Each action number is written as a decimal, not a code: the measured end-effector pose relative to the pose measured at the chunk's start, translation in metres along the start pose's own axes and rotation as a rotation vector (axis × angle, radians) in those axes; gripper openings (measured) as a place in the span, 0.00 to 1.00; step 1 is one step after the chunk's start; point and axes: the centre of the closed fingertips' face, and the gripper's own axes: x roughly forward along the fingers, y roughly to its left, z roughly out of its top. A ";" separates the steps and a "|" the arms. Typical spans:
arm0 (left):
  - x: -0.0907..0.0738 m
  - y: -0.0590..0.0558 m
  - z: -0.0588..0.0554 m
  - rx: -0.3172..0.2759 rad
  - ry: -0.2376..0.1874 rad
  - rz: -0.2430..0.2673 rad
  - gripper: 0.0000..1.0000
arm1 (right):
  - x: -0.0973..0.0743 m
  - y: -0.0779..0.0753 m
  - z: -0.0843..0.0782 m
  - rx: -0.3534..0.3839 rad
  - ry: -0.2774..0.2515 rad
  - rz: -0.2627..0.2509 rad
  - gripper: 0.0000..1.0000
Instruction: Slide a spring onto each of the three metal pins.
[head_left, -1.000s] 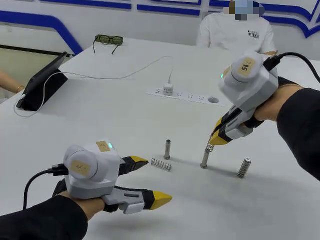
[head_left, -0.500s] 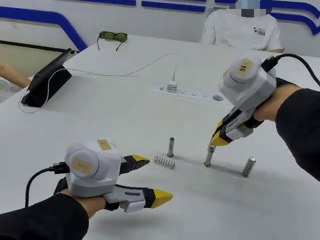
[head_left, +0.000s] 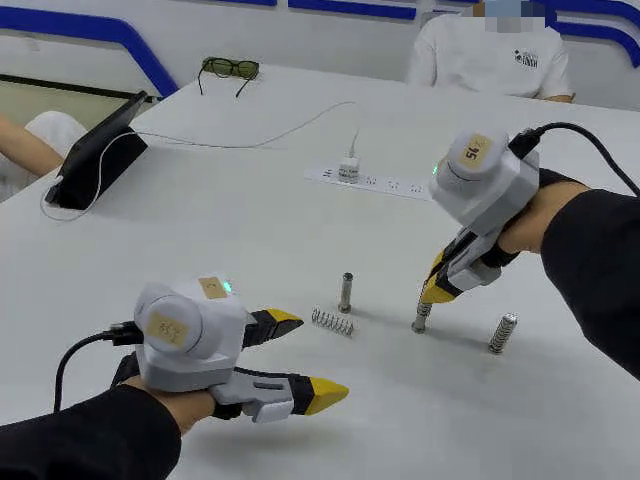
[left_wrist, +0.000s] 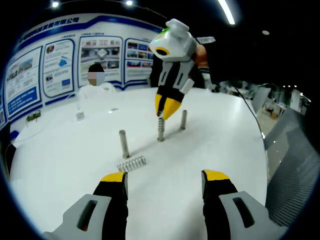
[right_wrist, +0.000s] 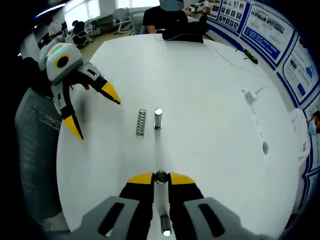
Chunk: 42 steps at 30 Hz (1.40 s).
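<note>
The right hand-held gripper (head_left: 436, 292) comes down at a slant from the upper right, its jaws drawn narrow on the gripped spring (head_left: 421, 311); the spring sits at the head of the middle pin (head_left: 420, 324), which stands upright on the white table (head_left: 200, 230). In the right gripper view the yellow tips pinch close on either side of a small round top, though whether that is coil or pin head I cannot tell. The move to come, as I judge it, turns on this: the spring's long axis is upright and in line with the pin, and the pin lies straight below the jaw tips, so the push wanted is downward along the pin and not sideways.

To the right, well apart, the far-right pin (head_left: 503, 333) already wears its spring along its whole length; to the left the bare pin (head_left: 346, 292) stands with nothing on it. The loose spring (head_left: 332, 321) lies flat just beside that pin's foot, on the near side, its long axis running left to right.

The left hand-held gripper (head_left: 305, 357) hovers low over the near left of the table with its jaws spread wide and nothing between them. It points rightward, its farther tip near the loose spring's left end; of the two it is plainly the nearer to that spring; the coil would need turning upright before it could go over the bare pin.
</note>
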 end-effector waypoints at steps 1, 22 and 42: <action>0.000 0.000 0.000 0.000 0.000 -0.001 0.61 | 0.002 0.000 -0.001 0.002 0.002 -0.001 0.12; 0.000 0.000 -0.006 -0.012 0.011 0.002 0.60 | 0.020 0.000 -0.009 0.033 0.018 0.007 0.12; 0.001 0.000 -0.007 -0.015 0.012 -0.001 0.60 | 0.018 0.000 -0.006 0.029 -0.015 -0.010 0.26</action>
